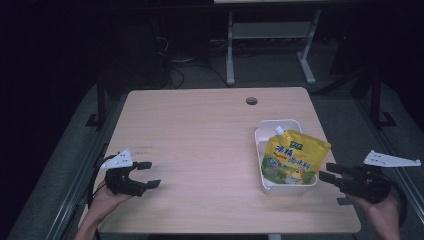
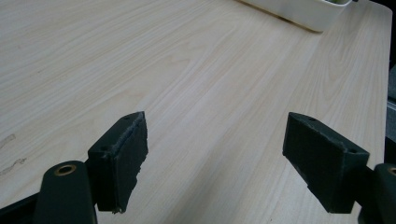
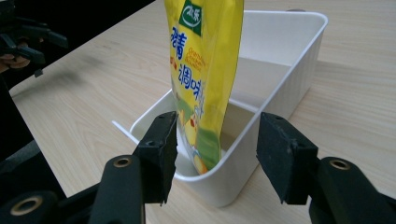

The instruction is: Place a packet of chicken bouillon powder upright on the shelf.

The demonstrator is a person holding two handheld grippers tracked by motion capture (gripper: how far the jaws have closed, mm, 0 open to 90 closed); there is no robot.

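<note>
Your right gripper [image 1: 334, 179] hangs just off the counter's [image 1: 200, 150] right edge, fingers [image 3: 161, 144] released. Before them a yellow pouch [image 3: 208, 70] stands in the white bin [image 3: 299, 60] near that edge. Judging by this, close on the pouch's lower side above the rim. Your left gripper [image 1: 147, 175], fingers released, rests at the near-left corner beside wide bare counter.

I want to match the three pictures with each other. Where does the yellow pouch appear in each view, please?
High view: the yellow pouch stands in the white tray, right of centre on the table.
Left gripper view: I cannot find the pouch; a corner of the tray is at the top edge.
Right gripper view: the pouch is at top centre, standing in the tray, just beyond the open jaws.
Shared landmark: the white tray.
</note>
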